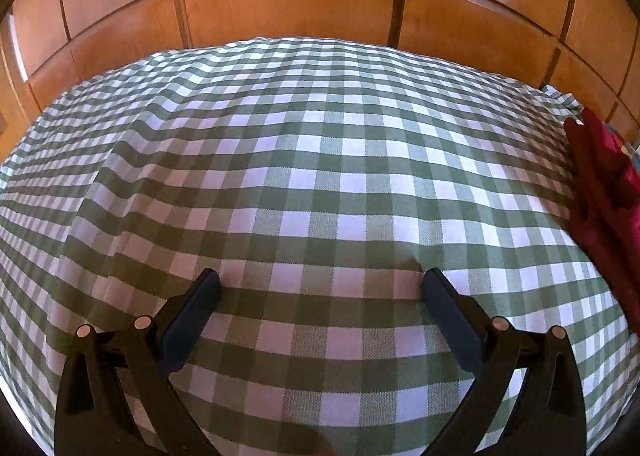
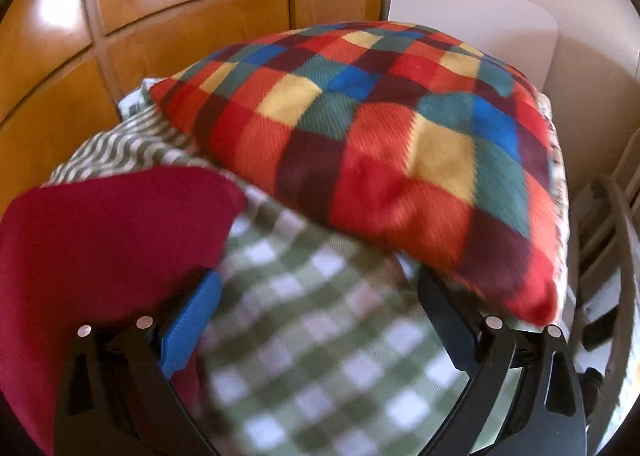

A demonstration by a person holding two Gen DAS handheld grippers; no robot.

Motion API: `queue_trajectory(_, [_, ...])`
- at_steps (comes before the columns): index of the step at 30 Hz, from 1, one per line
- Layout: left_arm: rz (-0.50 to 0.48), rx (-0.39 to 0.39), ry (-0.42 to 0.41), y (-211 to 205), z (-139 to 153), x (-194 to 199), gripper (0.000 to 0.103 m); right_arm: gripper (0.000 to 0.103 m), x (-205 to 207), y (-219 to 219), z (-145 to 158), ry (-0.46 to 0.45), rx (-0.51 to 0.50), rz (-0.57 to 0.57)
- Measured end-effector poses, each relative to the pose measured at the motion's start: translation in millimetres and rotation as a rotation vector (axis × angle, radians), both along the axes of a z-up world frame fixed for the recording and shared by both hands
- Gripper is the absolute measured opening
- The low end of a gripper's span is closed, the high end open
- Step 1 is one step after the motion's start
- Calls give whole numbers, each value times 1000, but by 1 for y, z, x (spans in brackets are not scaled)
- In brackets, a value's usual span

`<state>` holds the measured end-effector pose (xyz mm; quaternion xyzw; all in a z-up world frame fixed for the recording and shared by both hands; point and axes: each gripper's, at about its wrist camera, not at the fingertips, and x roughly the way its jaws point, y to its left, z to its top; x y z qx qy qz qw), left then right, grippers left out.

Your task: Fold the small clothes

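A multicoloured checked pillow [image 2: 384,144] lies ahead and to the right of the right gripper [image 2: 318,292], resting on the green gingham cloth [image 1: 320,184] that covers the surface. Wooden cupboard panels [image 1: 288,4] stand behind. The red garment [image 2: 108,240] sits left of the right jaws, against the left finger. No writing is legible. Both the right gripper and the left gripper [image 1: 320,288] have their jaws spread, holding nothing.
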<state>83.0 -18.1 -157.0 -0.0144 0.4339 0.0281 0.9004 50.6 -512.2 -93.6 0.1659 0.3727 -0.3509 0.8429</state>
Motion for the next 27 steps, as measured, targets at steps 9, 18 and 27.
queue_trajectory(9, [0,-12,-8,1,0,0,101,99,-11,-14,-6,47,-16,-80])
queue_trajectory(18, [1,-12,-10,1,1,0,101,100,-3,-5,-7,58,-47,-64])
queue_trajectory(27, [1,-3,-13,0,1,0,101,100,-11,8,3,-21,-131,-57])
